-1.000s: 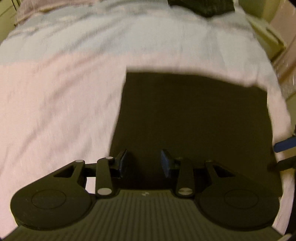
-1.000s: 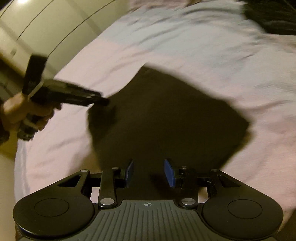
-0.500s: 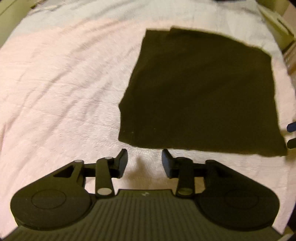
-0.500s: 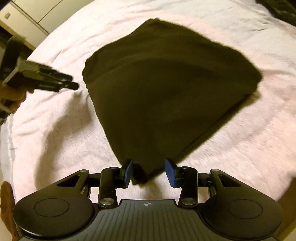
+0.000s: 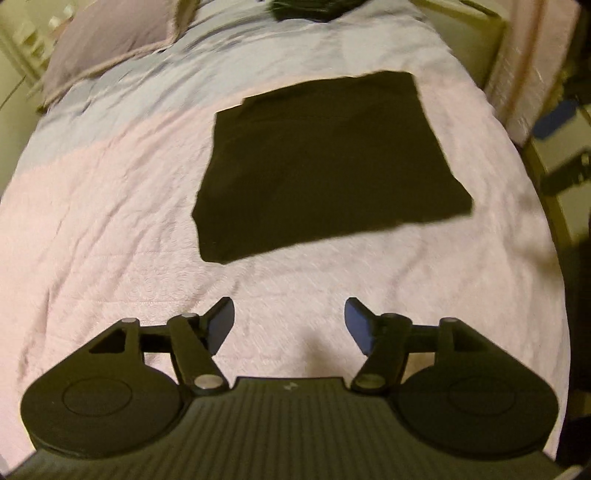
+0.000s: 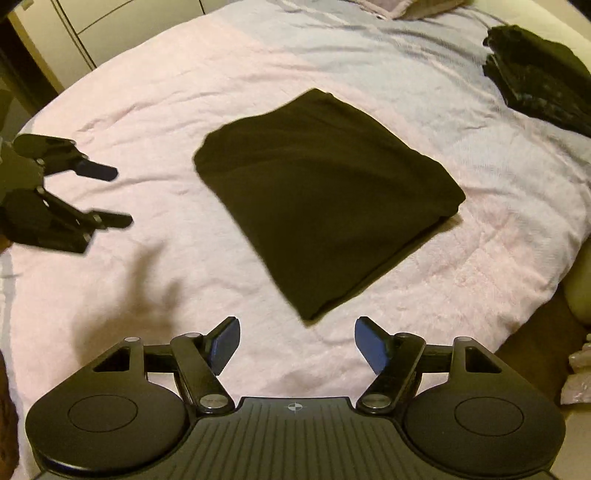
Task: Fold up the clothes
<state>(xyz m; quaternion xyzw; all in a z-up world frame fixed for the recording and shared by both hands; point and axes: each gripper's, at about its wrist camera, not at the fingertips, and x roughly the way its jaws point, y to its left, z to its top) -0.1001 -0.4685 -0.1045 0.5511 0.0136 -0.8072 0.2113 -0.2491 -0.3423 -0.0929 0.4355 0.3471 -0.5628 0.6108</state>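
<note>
A dark folded garment (image 5: 325,162) (image 6: 325,199) lies flat on the pale pink bedspread (image 5: 92,221) (image 6: 147,110), a neat rectangle with no gripper touching it. My left gripper (image 5: 289,325) hovers above the bedspread on the near side of the garment, its jaws opening with nothing between them. My right gripper (image 6: 297,341) hangs just off the garment's near corner, jaws also opening and empty. The left gripper (image 6: 110,195) also shows in the right wrist view at the left edge. The right gripper's blue-padded fingers (image 5: 557,118) show at the right edge of the left wrist view.
A pile of dark clothes (image 6: 535,81) sits at the far right of the bed, also seen at the top as a dark heap (image 5: 306,7). A mauve pillow (image 5: 110,40) lies at the head. Cupboard doors (image 6: 92,26) stand beyond the bed's left side.
Both grippers let go of the garment, opened wider and pulled back and up from it. The garment now lies folded flat on the bed.
</note>
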